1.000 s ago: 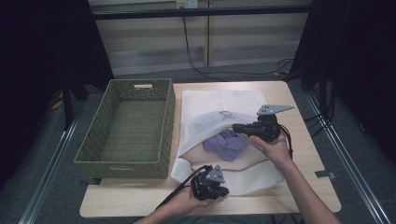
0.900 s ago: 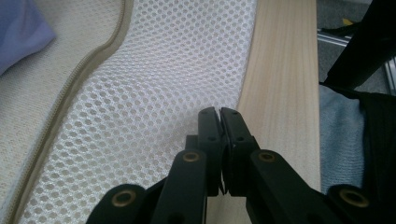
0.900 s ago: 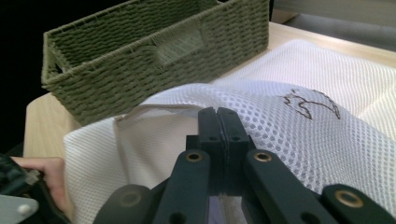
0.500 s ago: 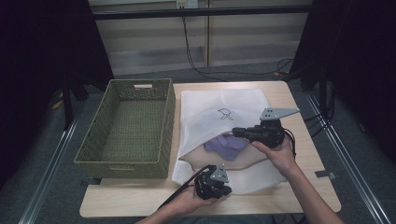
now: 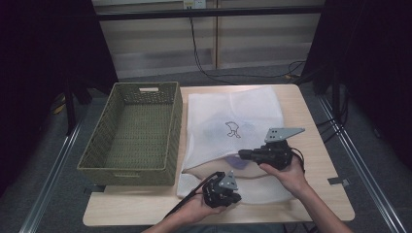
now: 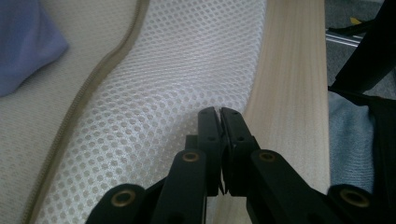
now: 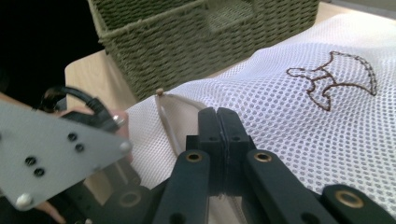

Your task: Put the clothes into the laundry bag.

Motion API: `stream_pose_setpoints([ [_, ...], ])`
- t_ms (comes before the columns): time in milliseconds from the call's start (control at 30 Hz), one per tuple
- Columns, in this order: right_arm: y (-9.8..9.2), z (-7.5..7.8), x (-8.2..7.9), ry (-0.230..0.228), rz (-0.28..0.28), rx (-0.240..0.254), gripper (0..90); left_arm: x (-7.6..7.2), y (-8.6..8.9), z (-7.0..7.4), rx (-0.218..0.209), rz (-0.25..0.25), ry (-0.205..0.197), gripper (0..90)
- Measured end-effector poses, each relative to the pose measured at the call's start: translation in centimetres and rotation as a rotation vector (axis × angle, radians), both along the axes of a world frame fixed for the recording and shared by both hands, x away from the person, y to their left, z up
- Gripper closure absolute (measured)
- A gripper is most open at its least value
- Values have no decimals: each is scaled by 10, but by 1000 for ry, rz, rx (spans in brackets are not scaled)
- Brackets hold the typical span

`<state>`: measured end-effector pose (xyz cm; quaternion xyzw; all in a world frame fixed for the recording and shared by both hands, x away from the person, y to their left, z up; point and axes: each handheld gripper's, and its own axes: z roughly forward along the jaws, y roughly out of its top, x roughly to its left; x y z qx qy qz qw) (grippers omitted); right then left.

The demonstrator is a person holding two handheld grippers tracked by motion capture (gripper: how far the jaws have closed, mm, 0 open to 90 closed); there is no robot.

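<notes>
A white mesh laundry bag (image 5: 233,107) with a dark stitched emblem (image 5: 232,128) lies on the wooden table. A purple-blue garment (image 6: 23,42) lies in its mouth, mostly under the top layer. My right gripper (image 5: 241,155) is shut on the edge of the bag's top layer (image 7: 303,116), jaws together in the right gripper view (image 7: 218,112). My left gripper (image 5: 233,194), near the table's front edge, is shut on the bag's bottom mesh layer (image 6: 177,70) beside its beige zipper strip (image 6: 93,79); a sliver of white shows between its tips (image 6: 219,111).
A green woven basket (image 5: 145,87) stands on the table's left half, right against the bag, and also shows close by (image 7: 187,42). The left gripper's grey plate (image 7: 56,149) shows in the right gripper view. Bare table (image 5: 311,126) runs along the bag's right side.
My right gripper has come toward the table's near side with the bag's top layer, which now covers most of the purple garment. The left gripper has kept still.
</notes>
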<state>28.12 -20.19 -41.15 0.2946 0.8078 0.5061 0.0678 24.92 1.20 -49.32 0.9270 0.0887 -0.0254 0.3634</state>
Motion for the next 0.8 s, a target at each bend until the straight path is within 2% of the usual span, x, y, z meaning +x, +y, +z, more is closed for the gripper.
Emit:
stream_pose_setpoints([
  [33, 1, -2, -1, 1, 5, -5, 897, 1, 0, 0, 4, -8, 7, 874],
  [67, 1, -3, -2, 4, 5, -9, 896, 0, 0, 0, -4, 4, -3, 874],
  [167, 2, -10, -5, 13, 9, -17, 896, 0, 0, 1, 21, 1, -8, 874],
  [200, 3, -14, -6, 17, 12, -25, 896, -1, 0, -1, -8, 7, -7, 874],
  [267, 3, -19, -6, 29, 14, -34, 896, 0, 0, 1, 17, -1, -9, 874],
  [333, 3, -22, -7, 30, 15, -38, 896, 0, 0, 1, 22, -3, -8, 874],
  [400, 3, -32, -7, 52, 12, -46, 896, 0, 0, 1, 21, -2, -7, 874],
  [433, 2, -35, -7, 57, 12, -53, 896, -1, 0, 0, 5, 7, -9, 874],
  [467, 2, -37, -7, 64, 8, -57, 896, 0, 0, 2, 23, 1, -7, 874],
  [800, 6, -51, -8, 100, 28, -100, 895, 0, 1, 1, 22, -2, -8, 874],
])
